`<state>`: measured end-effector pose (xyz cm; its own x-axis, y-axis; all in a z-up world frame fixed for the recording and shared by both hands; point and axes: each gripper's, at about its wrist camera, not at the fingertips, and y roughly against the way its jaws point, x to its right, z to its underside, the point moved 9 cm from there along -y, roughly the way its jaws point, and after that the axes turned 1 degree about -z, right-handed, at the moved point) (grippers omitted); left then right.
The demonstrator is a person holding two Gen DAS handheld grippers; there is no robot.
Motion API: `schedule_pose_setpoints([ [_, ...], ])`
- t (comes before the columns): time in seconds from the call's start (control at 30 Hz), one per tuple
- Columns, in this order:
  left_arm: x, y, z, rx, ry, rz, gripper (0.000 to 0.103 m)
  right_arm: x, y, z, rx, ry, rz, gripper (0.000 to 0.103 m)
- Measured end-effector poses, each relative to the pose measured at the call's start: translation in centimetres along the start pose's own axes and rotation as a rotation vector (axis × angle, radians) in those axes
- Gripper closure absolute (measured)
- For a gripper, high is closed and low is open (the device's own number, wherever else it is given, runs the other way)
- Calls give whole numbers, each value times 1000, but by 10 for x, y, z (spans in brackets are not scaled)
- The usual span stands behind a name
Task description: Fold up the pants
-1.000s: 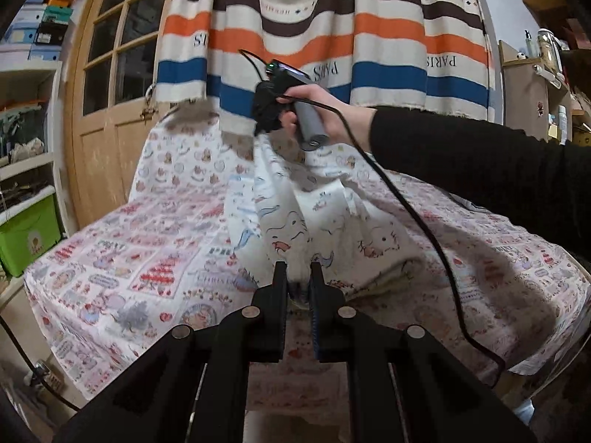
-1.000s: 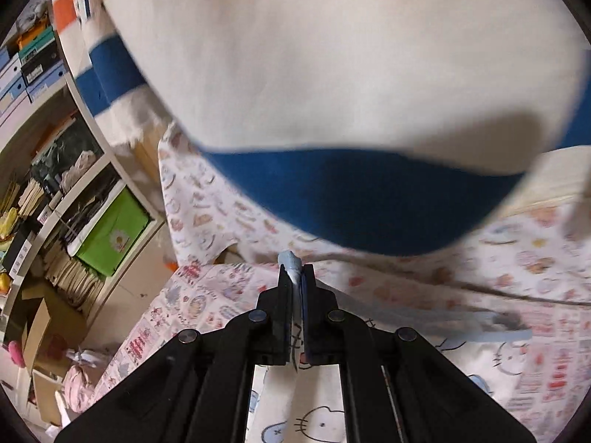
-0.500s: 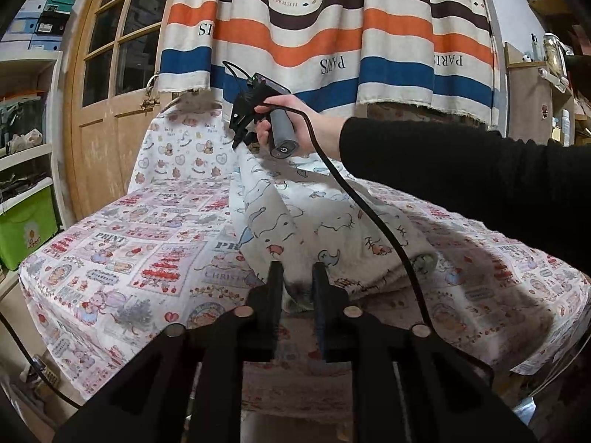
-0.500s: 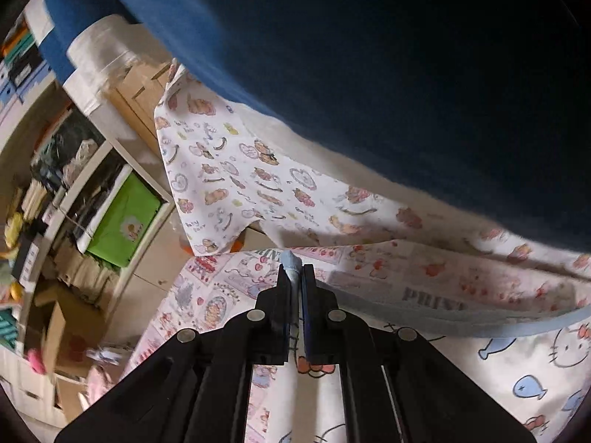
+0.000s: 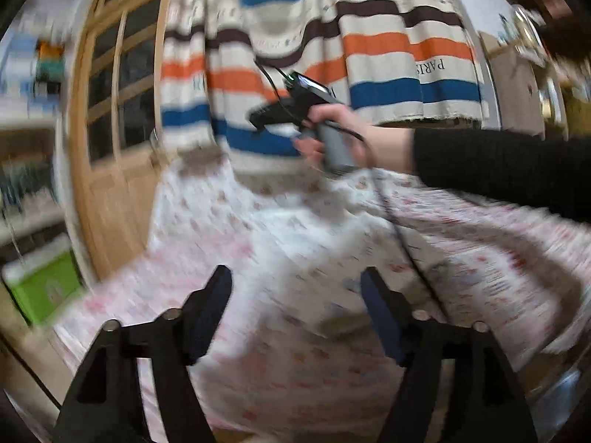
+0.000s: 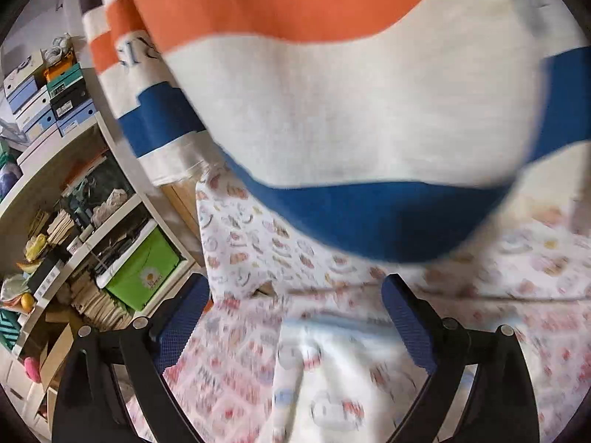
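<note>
Both hand-held grippers opened, apparently released pants.

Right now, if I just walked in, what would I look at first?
Probably the big striped curtain, orange, blue and cream, hanging at the back and filling the right wrist view. Below it, both the left gripper and the right gripper are open wide over the cartoon-print pants, which lie on the patterned tablecloth. A bright green box sits on the shelves to the left.
</note>
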<state>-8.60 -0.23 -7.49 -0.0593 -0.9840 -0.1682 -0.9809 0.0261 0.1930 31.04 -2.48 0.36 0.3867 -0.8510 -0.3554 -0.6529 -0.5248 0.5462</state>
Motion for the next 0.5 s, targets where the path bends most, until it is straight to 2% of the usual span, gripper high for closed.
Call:
schedule_pose_setpoints([
  [0.07,-15,1,-8,38,-49,-70,29,-5,32,11,2,48,6,8],
  [0.13,-26,-2,-12,37,-45,-77,26,-4,62,17,29,64,-2,8],
  [0.23,-40,-2,-21,63,-20,-101,22,3,126,24,122,35,-22,8],
  [0.3,-47,2,-30,117,-52,-153,8,8,159,28,176,7,-37,5],
  [0.33,-51,6,-36,151,-69,-195,5,11,176,31,204,7,-32,3],
  [0.4,-57,12,-46,194,-69,-245,3,14,212,35,274,74,4,1],
  [0.43,-59,15,-50,201,-59,-246,3,18,230,38,318,128,39,1],
  [0.5,-63,19,-55,206,-19,-226,1,26,262,48,406,219,176,1],
])
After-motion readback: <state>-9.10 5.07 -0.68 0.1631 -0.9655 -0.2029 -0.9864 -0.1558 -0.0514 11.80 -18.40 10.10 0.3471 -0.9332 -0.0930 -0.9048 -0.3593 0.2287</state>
